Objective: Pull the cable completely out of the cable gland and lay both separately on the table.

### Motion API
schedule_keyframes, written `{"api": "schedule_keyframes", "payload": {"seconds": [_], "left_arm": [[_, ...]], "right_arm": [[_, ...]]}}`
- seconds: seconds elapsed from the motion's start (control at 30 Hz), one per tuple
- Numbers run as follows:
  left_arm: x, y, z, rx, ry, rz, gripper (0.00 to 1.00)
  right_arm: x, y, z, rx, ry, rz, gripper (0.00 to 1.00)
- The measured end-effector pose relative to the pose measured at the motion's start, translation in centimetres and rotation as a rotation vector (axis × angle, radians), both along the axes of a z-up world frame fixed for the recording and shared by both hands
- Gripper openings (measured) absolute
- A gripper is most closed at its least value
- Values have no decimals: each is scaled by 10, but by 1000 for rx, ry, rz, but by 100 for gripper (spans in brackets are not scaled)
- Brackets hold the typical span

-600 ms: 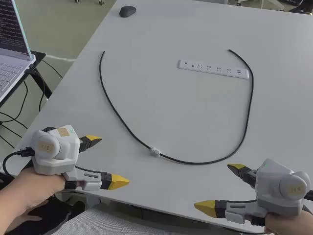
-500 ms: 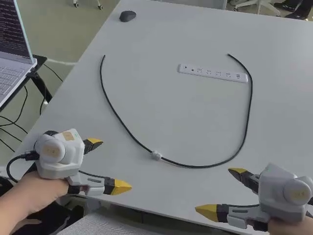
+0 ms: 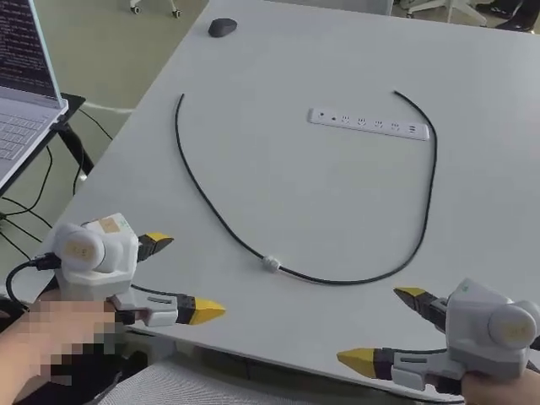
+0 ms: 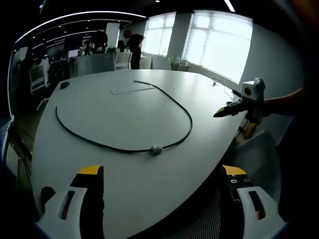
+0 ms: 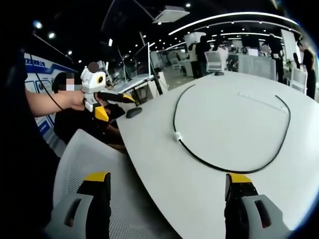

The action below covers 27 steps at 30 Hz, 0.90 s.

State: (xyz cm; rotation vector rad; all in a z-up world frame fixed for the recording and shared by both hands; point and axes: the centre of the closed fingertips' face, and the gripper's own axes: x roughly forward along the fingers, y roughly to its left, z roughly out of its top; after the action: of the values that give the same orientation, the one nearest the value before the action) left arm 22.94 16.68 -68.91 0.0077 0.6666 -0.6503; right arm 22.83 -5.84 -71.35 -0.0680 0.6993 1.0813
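Note:
A long black cable lies in a wide U on the white table, threaded through a small white cable gland near the front edge. The same cable and gland show in the left gripper view, and the cable with its gland in the right gripper view. My left gripper hovers open at the table's front left corner, well left of the gland. My right gripper hangs open off the front right edge. Both hold nothing.
A white power strip lies at the back inside the cable's curve. A dark mouse rests at the far edge. A laptop stands on a stand to the left, with loose wires on the floor.
The head view has shifted slightly. Both grippers stay open near the front edge; the left one sits a little higher than half a second ago. Cable and gland have not moved.

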Motion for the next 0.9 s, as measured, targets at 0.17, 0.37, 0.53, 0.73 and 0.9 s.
{"api": "schedule_keyframes", "payload": {"seconds": [0.17,0.37,0.53,0.73,0.9], "left_arm": [[-2,-2,3,-1,-10,4,96],[0,3,5,40,-26,16,94],[3,9,7,-10,-7,42,91],[5,12,4,-3,-11,40,93],[1,5,5,-19,21,12,87]], "right_arm": [[0,-3,1,6,3,-4,96],[2,-5,2,1,12,-16,96],[7,0,7,15,13,-36,95],[12,10,9,17,12,-31,94],[18,14,9,13,19,-38,93]]}}
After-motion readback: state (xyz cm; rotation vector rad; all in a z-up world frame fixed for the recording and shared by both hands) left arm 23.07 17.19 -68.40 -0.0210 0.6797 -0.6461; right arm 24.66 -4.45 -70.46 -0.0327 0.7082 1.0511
